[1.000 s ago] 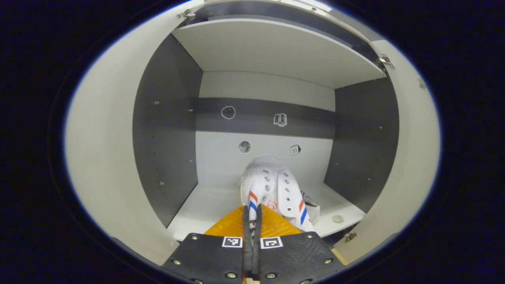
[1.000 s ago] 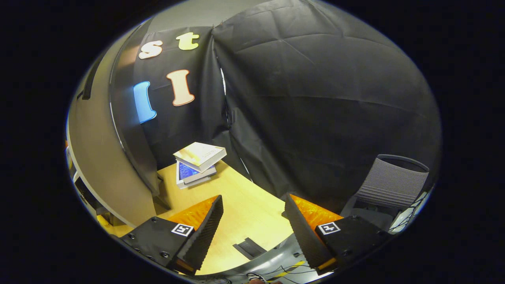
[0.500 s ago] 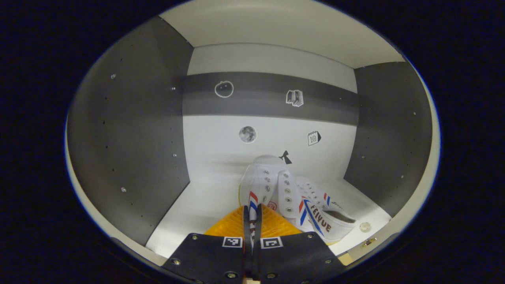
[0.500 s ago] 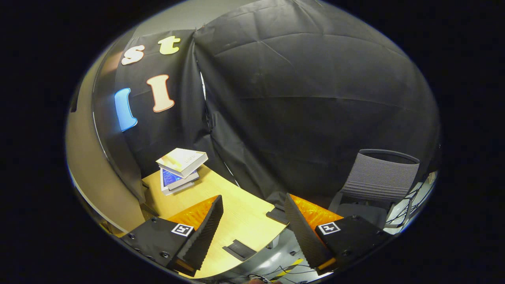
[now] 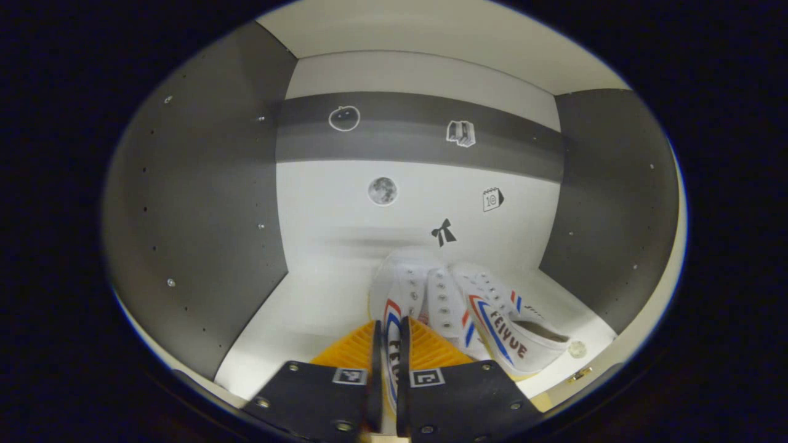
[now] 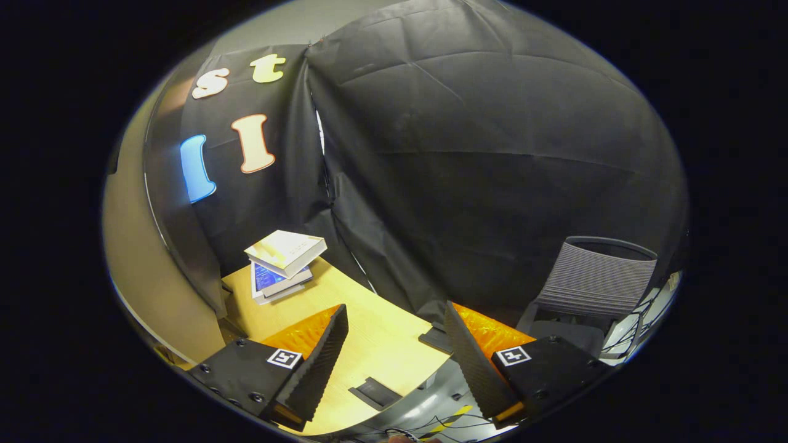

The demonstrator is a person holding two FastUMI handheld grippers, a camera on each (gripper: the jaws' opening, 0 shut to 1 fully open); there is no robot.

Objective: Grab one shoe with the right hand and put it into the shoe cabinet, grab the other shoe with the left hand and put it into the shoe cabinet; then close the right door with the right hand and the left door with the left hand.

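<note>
Left tool pinches the collar of the second shoe, which we've pushed deeper into the shoe cabinet since a second ago; it now sits low on the cabinet floor, just beside the first shoe. We judge release comes next, then the doors. Right tool hangs spread and empty over the bench, books and chair nearby, nothing blocking.
</note>
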